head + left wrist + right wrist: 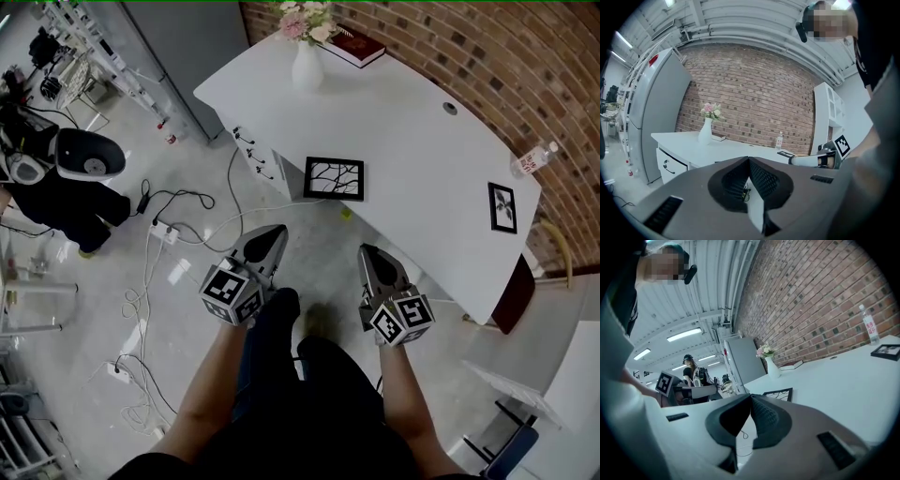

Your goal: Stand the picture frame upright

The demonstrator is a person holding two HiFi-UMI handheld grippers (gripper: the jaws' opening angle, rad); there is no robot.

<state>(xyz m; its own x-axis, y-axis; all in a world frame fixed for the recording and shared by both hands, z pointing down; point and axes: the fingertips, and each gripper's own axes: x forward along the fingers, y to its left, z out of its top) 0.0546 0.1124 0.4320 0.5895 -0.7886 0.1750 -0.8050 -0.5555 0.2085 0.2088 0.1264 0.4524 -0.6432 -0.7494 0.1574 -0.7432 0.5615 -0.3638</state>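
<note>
My left gripper [273,232] and right gripper [367,251] hang over the floor [314,267], just short of the white worktop [412,141], each with its fingers pressed together on nothing. Just beyond them, at the worktop's near edge, the black picture frame [334,178] lies flat, with a smaller frame [502,207] flat to the right. Farther off stand a white vase of flowers [307,64], a dark red book [355,47] beside it, and a water bottle [534,160] at the far right.

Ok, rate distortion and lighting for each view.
Head view: evenly lit, sharp, no glare on the white table. Left gripper view: fisheye circle, black corners, brick wall curved. Right gripper view: same dark rim, ceiling lights glaring white.
</note>
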